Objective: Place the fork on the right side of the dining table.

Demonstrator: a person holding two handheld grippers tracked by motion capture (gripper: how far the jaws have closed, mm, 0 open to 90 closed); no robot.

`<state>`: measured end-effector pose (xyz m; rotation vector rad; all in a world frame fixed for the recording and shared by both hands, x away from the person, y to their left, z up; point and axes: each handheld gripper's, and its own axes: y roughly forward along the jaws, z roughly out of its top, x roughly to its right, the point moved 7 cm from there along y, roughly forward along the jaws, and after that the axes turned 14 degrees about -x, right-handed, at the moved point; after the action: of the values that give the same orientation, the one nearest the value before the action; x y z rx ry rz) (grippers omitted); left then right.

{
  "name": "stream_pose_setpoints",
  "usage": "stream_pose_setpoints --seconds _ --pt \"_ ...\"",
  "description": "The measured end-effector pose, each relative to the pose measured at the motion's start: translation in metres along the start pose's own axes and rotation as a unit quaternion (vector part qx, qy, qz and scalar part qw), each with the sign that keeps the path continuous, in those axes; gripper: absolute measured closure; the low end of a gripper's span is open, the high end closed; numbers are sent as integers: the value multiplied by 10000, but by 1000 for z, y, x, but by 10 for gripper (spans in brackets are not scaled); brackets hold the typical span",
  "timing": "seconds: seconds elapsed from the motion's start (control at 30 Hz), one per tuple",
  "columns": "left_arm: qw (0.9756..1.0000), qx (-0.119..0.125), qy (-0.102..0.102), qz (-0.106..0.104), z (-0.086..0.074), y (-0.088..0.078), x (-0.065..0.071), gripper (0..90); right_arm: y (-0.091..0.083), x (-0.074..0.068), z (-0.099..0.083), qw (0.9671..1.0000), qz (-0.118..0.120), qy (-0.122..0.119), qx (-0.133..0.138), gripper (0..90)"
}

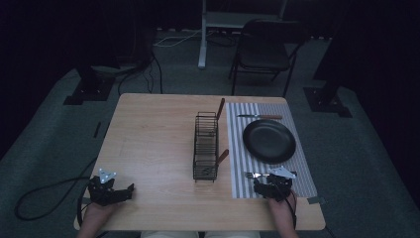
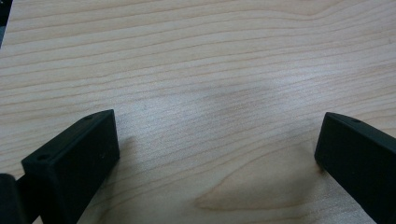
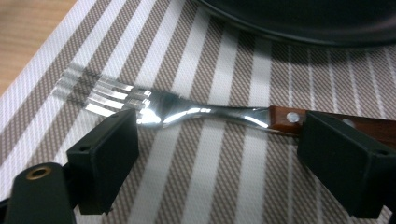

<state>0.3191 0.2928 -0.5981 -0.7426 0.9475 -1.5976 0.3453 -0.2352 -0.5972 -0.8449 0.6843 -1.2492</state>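
Fork (image 3: 187, 112) lies flat on the striped placemat (image 3: 224, 177) at lower right of the high view, between the right gripper's (image 3: 219, 154) parted jaws; left gripper (image 2: 217, 154) spread over bare table (image 2: 196, 60).

Your right gripper (image 3: 217, 154) is covering part of the fork (image 3: 187, 112); its wooden handle is running behind the right-hand jaw and off the frame edge. The top edge is cutting off most of the plate (image 3: 303, 23). From above, what's sitting inside the wire rack (image 1: 205, 146) is too dim to tell, possibly more utensils.
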Motion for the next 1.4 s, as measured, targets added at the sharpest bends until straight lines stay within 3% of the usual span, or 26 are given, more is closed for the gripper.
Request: stream_pose_setpoints --seconds 0.23,0.43,0.57,0.67,0.8,0.9,1.0,1.4 --pt "10000 -3 5 3 0 0 0 0 -5 -1 1 9999 22 -59 114 125" --pt "10000 -1 7 4 0 0 0 0 -21 22 -9 9994 164 59 299 125" --pt "10000 -1 7 4 0 0 0 0 -26 35 -21 9989 392 29 260 130" --pt "10000 0 1 2 0 0 0 0 -28 42 -28 9993 276 64 263 131" --pt "10000 -14 -31 30 -1 0 1 0 -26 51 -35 9986 358 286 270 131" --pt "10000 -20 -75 50 -1 -1 1 0 -26 54 -36 9982 361 377 280 131" --pt "9995 -3 -259 156 -3 -2 4 0 -28 58 -35 9973 345 538 357 131" --pt "10000 1 -76 47 -3 -2 5 0 -26 58 -35 9973 309 563 342 131"
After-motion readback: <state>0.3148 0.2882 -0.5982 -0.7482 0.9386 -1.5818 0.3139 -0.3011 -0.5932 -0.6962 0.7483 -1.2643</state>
